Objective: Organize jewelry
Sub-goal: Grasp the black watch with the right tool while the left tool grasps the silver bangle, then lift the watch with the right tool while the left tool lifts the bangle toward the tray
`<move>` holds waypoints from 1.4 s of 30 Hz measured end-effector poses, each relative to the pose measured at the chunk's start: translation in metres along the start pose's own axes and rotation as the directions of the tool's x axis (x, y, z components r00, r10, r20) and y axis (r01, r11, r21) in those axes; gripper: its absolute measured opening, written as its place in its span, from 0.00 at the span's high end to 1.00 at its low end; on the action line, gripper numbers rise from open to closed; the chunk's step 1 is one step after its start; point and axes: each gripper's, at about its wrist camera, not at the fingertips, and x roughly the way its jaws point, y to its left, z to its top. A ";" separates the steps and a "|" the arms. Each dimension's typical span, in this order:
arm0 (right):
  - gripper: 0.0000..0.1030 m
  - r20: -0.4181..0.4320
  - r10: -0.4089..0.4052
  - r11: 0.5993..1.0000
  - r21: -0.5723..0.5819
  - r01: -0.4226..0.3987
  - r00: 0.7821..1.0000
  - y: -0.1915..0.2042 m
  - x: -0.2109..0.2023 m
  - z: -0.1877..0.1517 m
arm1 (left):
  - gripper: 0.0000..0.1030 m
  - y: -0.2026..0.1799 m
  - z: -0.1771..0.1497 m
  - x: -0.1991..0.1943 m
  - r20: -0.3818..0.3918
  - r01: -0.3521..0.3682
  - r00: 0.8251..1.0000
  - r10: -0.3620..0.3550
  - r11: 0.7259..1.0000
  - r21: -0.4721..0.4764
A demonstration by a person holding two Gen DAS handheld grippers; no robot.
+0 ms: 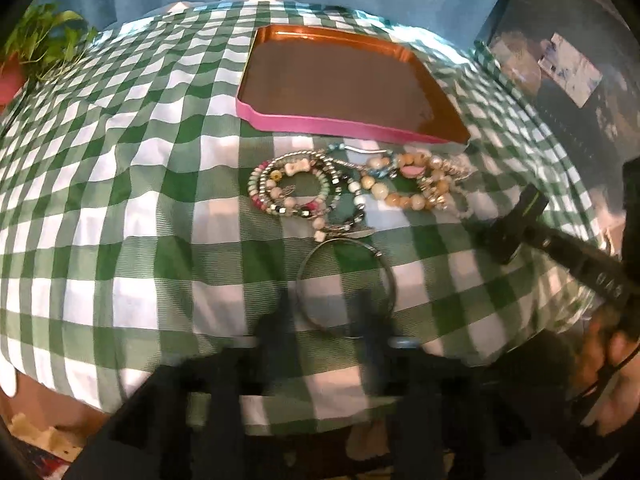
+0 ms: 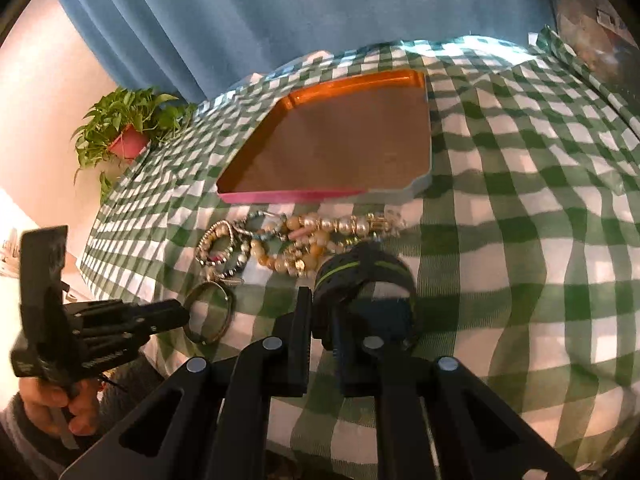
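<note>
**Two grippers at the jewelry heap, tray waiting behind**

A table under a green-and-white checked cloth (image 1: 120, 208) carries a shallow tray (image 2: 280, 197) with a pink front wall and an orange-lit inside; its brown floor is bare. Just in front of the tray lies a tangled heap of beaded bracelets (image 1: 348, 188), pearls, amber-coloured beads and silver links piled together, close to the tray's front edge but not in it.

A plain metal bangle (image 1: 347, 284) lies flat on the cloth on the near side of the heap, its far rim touching the beads. The left gripper (image 1: 324, 320) points steeply down over it, jaws apart, the blurred fingers (image 1: 280, 320) straddling the bangle's near rim. I cannot tell whether they touch it.

The right gripper (image 2: 324, 308) is clamped on a black band with green stripes (image 2: 360, 268), which curls up between its fingers, just on the near side of the amber beads.

A potted plant (image 2: 128, 128) stands at the far left corner of the table, with a blue curtain (image 2: 280, 8) hanging behind.
</note>
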 end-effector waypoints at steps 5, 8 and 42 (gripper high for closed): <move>0.40 -0.007 -0.018 0.999 0.044 0.018 1.000 -0.009 -0.006 -0.011 | 0.22 -0.023 -0.003 -0.008 0.061 -0.019 0.998 0.012 0.994 0.104; 0.41 0.008 -0.068 0.998 0.012 0.068 0.998 -0.011 -0.010 -0.013 | 0.22 -0.025 0.000 0.005 0.053 -0.040 0.998 0.034 0.994 0.106; 0.60 0.048 -0.196 0.980 -0.012 0.197 0.979 -0.027 0.013 -0.007 | 0.38 -0.028 0.002 0.016 0.066 -0.110 0.992 0.104 0.989 0.103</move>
